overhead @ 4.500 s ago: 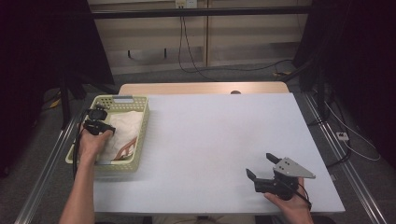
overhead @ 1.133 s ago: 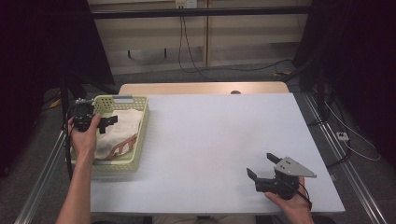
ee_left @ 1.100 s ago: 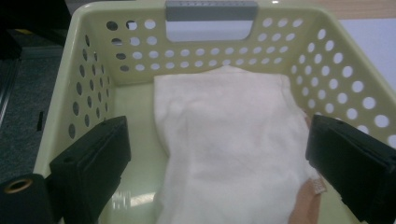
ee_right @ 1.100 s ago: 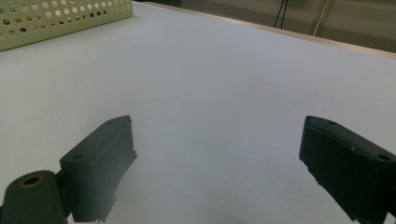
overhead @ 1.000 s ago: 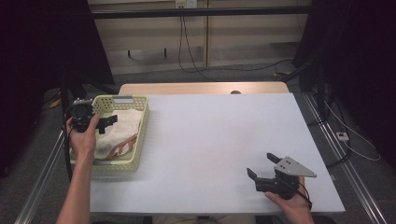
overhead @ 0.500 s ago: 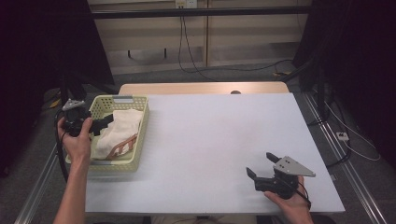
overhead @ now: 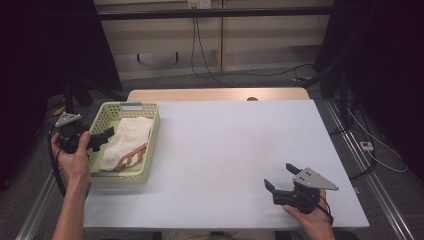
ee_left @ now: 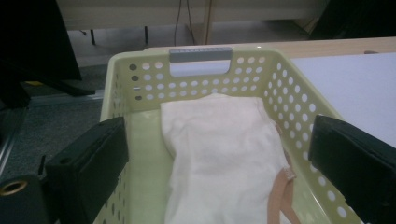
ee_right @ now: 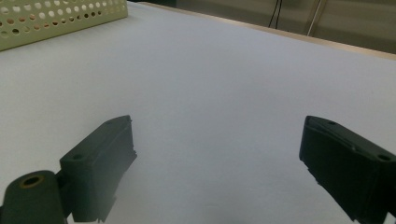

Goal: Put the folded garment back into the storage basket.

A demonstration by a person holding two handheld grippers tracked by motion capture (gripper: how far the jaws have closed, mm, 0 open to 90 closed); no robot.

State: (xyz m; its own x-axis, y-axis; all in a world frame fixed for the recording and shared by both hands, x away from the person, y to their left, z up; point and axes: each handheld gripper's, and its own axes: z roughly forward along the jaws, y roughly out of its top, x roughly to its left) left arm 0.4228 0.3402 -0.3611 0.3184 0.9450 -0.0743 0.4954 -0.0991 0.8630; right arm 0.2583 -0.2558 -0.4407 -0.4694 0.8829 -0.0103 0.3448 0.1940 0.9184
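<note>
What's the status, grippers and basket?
Left gripper open at the basket's left rim, holding nothing. Right gripper open, resting on the table. Cream cloth lies in the basket. Nothing in the way.

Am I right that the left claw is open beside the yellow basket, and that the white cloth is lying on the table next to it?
Not quite: the white cloth lies inside the yellow basket, not on the table, as the left gripper view shows. The left claw is indeed open, at the basket's outer side.

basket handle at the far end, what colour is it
Grey, set in the pale yellow-green basket; the handle shows best in the left gripper view.
</note>
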